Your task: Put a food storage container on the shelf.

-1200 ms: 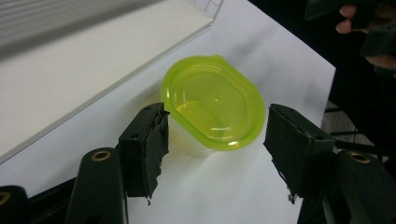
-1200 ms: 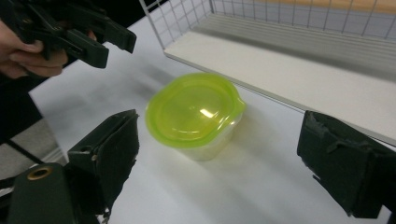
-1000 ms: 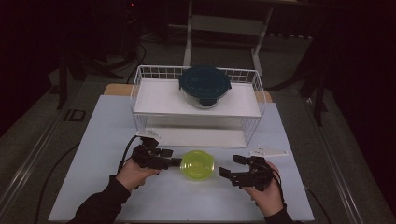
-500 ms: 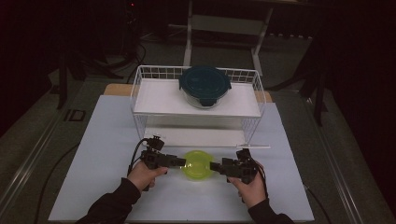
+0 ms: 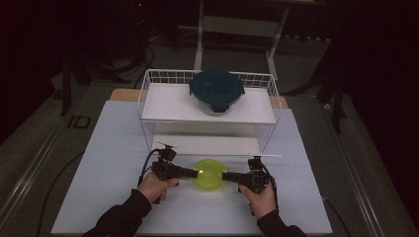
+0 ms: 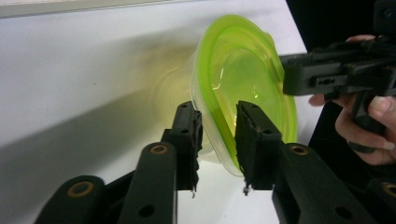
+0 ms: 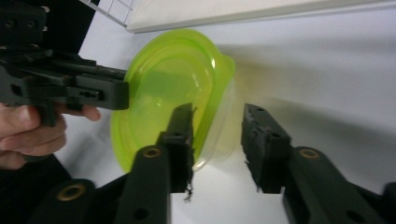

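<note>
Flanking the lid-up green container [image 5: 209, 174], both grippers' jaws straddle its rim, seemingly unclamped.

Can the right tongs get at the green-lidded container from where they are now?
Probably yes: the right tongs are open, already straddling the rim of the green-lidded container, with nothing between. The left tongs straddle the opposite rim, clear of that side.

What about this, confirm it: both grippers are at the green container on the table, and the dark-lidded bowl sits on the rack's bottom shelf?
One detail is wrong. The dark-lidded bowl sits on the top shelf of the rack, not the bottom one; the high view shows it. The rest holds: the left gripper and right gripper are both at the green container on the table.
</note>
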`<state>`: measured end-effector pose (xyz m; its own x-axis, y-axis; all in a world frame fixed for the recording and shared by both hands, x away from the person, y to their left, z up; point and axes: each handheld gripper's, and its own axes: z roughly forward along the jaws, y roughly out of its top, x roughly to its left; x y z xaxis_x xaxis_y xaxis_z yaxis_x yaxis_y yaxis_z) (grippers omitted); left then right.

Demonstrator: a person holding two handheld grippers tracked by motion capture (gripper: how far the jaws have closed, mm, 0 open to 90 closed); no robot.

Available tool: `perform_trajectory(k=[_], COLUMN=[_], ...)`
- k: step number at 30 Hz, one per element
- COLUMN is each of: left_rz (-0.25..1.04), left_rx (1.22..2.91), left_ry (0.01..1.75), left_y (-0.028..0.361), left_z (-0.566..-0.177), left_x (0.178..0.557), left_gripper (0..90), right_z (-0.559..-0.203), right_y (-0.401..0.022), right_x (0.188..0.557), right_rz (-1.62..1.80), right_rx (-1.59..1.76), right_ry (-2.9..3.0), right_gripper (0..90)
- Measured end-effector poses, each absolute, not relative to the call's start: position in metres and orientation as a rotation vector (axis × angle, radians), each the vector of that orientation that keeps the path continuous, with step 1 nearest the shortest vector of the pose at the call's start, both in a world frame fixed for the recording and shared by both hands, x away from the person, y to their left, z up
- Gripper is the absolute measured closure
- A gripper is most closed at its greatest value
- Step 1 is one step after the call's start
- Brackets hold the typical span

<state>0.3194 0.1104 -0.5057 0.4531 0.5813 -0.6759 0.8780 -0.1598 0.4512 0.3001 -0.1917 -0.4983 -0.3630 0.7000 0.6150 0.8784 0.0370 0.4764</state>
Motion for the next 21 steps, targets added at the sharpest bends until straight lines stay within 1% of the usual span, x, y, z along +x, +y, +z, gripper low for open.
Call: perform_trajectory(k=[2, 5, 12, 18, 21], left_rz=[-0.441, -0.437, -0.428, -0.453, -0.423], left_rx=[1.853, 1.864, 1.896, 1.886, 1.902], left_ry=[1.235, 1.232, 1.215, 1.216, 1.209], left_y=[0.110, 0.109, 0.109, 0.110, 0.109], left_z=[-0.505, -0.503, -0.499, -0.499, -0.496], left_x=[0.319, 0.317, 0.311, 0.309, 0.306], left_gripper=[72.3, 74.6, 75.9, 77.1, 79.0], right_z=[-0.498, -0.498, -0.495, -0.493, -0.491], right_y=[-0.191, -0.188, -0.185, -0.184, -0.185], right_x=[0.299, 0.298, 0.293, 0.291, 0.292], right_rz=[-1.220, -1.209, -1.210, -1.216, -1.229], right_rx=[-1.632, -1.620, -1.591, -1.599, -1.610], right_ry=[-2.082, -2.073, -2.124, -2.134, -2.142], right_gripper=[68.6, 74.1, 76.3, 78.1, 80.4])
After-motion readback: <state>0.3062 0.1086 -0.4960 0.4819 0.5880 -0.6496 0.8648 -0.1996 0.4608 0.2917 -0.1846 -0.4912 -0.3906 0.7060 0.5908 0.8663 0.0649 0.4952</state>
